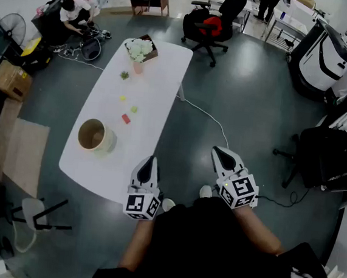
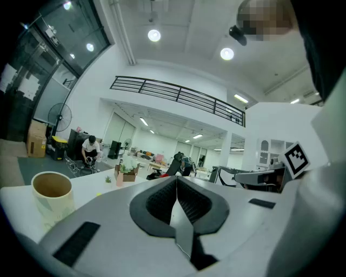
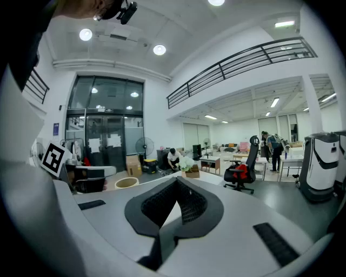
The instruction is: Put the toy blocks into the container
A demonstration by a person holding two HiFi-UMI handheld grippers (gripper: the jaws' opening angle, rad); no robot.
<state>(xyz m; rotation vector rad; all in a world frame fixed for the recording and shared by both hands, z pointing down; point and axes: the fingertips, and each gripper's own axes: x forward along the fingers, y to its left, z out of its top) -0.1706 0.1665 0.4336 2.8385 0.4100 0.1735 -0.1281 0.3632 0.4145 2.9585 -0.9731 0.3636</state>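
Both pairs of fingers are pressed together with nothing between them. The left gripper (image 1: 150, 160) hangs over the near edge of the table, and the right gripper (image 1: 219, 152) is out over the floor, just beside that edge.

The table (image 1: 160, 85) is a long white one with rounded ends, running away from the person. The container (image 1: 93, 135), a round tan cup, stands upright near the close end, to the left of the left gripper. The blocks lie loose on the tabletop beyond it, well apart from both grippers: a red block (image 1: 126, 118) nearest, then a green block (image 1: 133, 109) and a yellow block (image 1: 122, 98). At the far end stands a box of white flowers (image 1: 140, 49).

The floor (image 1: 251, 94) is dark and glossy, with a white cable (image 1: 207, 115) trailing across it. Beyond the table there is a black office chair (image 1: 207, 25), a person crouching (image 1: 73, 13) among equipment, and a standing fan (image 1: 7, 31) at the left.
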